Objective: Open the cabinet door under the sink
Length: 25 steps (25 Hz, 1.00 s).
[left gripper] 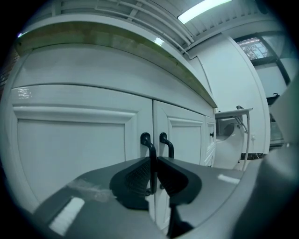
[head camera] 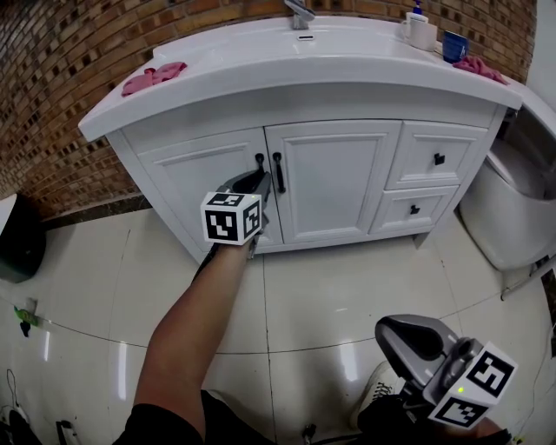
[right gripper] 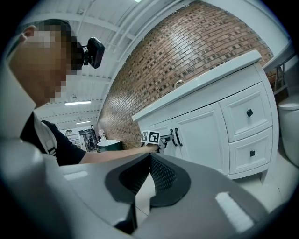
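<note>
Grey right gripper [right gripper: 149, 159] low over the tiled floor [head camera: 330, 287], jaws pressed together on nothing. Farther out, left gripper [left gripper: 153, 164] pinching the black handle [left gripper: 147, 141] of the left cabinet door [head camera: 204, 174], shut, beneath the white sink counter [head camera: 261, 63]. Beyond, pink cloth [head camera: 154, 76] and brick wall [head camera: 69, 61].

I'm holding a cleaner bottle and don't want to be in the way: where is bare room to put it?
The countertop is bare between the left pink cloth and the faucet. The floor tiles between drawers and toilet are free too. Crowded: the counter's right end, with blue cup and right pink cloth, and the door handle in the left gripper.
</note>
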Available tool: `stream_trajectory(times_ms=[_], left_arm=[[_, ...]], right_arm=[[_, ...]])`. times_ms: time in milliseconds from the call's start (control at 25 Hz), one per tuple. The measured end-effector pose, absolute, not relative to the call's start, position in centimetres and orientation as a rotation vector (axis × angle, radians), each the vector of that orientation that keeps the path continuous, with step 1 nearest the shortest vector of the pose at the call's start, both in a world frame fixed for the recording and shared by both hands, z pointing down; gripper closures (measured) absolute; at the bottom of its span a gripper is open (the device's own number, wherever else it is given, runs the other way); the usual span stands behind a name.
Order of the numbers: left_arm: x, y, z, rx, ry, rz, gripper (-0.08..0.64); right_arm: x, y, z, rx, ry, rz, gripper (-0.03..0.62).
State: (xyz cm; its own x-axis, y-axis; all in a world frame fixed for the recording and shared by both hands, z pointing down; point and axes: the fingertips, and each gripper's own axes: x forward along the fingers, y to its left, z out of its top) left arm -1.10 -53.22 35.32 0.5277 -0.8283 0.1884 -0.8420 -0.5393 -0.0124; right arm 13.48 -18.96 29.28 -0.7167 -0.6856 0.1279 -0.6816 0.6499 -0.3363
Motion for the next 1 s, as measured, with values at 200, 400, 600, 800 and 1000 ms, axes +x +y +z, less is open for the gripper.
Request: stream_trajectory(times_ms=[200,400,600,800,1000], left_arm=[[-1.1,-52.6,35.3,2.678,-1.436,0.275,0.517],[-1.3,-51.1,35.4,2.690,-1.429,0.280,0.517],[-1.7,-48.6,35.3,2.706,-1.408,0.260,0.517],[-2.4,-45.8,35.4,2.701,-1.396,0.247,0.518],[-3.5,-43.0,35.5,2.706,-1.390,0.245,0.517]], right_arm=[[12.9,-18.9,29.4,-1.165,2.863,-0.571,0.584],[12.3,-18.7,29.0,-1.146,2.873,-0.554,0.584],[11.1,-18.4,28.7,-1.110,2.897,-0.526,0.584],[9.9,-18.3,28.1,-1.077,2.912,-0.495,0.584],[8.2,-18.0,27.8,-1.039,2.935,-0.471,0.584]])
